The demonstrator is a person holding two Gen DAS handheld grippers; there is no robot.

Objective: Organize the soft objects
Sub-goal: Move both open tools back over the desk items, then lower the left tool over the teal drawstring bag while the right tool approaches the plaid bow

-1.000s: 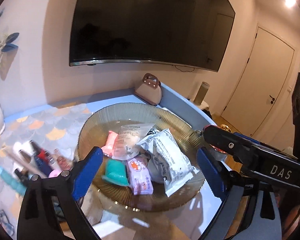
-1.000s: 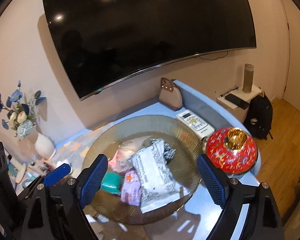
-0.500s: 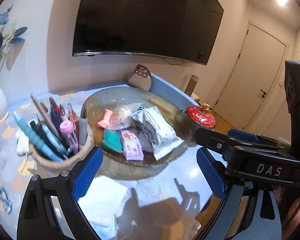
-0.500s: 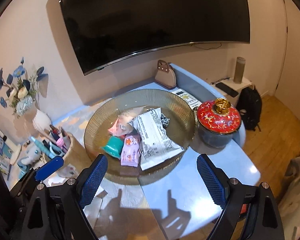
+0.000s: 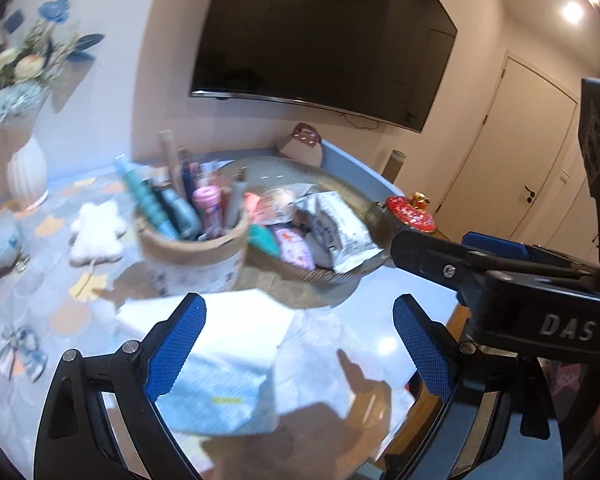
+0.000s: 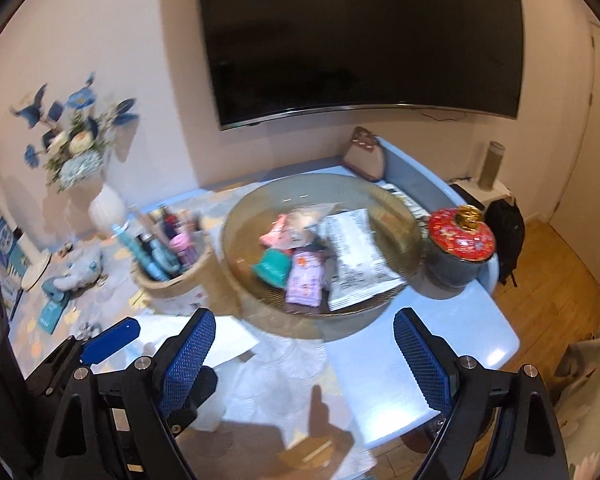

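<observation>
A ribbed glass bowl point(image 6: 404, 216) on the blue table holds soft packets: a white printed bag point(image 6: 358, 254), a purple packet point(image 6: 306, 276), a teal pouch point(image 6: 274, 266) and a pink packet point(image 6: 276, 236). The bowl also shows in the left wrist view point(image 5: 352, 196). My left gripper point(image 5: 300, 344) is open and empty, above a white tissue pack point(image 5: 220, 360) near the table's front. My right gripper point(image 6: 304, 356) is open and empty, back from the bowl. A white plush star point(image 5: 96, 228) and a blue plush toy point(image 6: 78, 268) lie at the left.
A round holder full of pens and tubes point(image 6: 172, 264) stands left of the bowl. A red-lidded pot point(image 6: 460, 244) stands to its right. A small handbag point(image 6: 364, 156) and a white vase with flowers point(image 6: 104, 204) stand at the back. The table's front edge is close.
Both grippers have pulled back and away from the bowl toward the table's front. The pen holder, tissue pack and plush toys have come into view. Both stay open.
</observation>
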